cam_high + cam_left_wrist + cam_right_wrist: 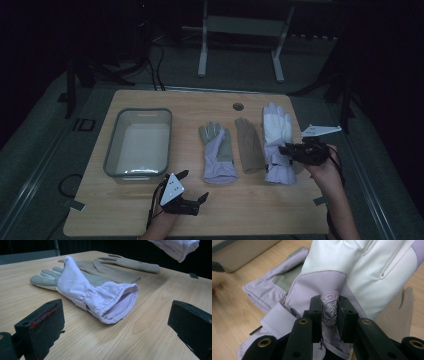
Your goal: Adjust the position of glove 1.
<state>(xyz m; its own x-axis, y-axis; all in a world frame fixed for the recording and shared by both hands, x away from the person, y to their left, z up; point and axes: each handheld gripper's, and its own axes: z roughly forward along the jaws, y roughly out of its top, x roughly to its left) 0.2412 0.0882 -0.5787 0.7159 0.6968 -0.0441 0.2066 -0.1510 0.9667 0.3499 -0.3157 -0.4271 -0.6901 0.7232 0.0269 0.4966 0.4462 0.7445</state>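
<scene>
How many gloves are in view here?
3: a lilac-and-grey glove at centre, a flat tan glove right of it, and a white-and-lilac glove clamped in the right gripper.

Right gripper (330, 312) pinches a fold of the white-and-lilac glove (362, 267), jaws tight on its snowflake logo patch (330, 311). Second lilac-grey glove (274, 282) lies flat behind on the wooden table (234, 310). Tan glove (402, 312) at right.
</scene>
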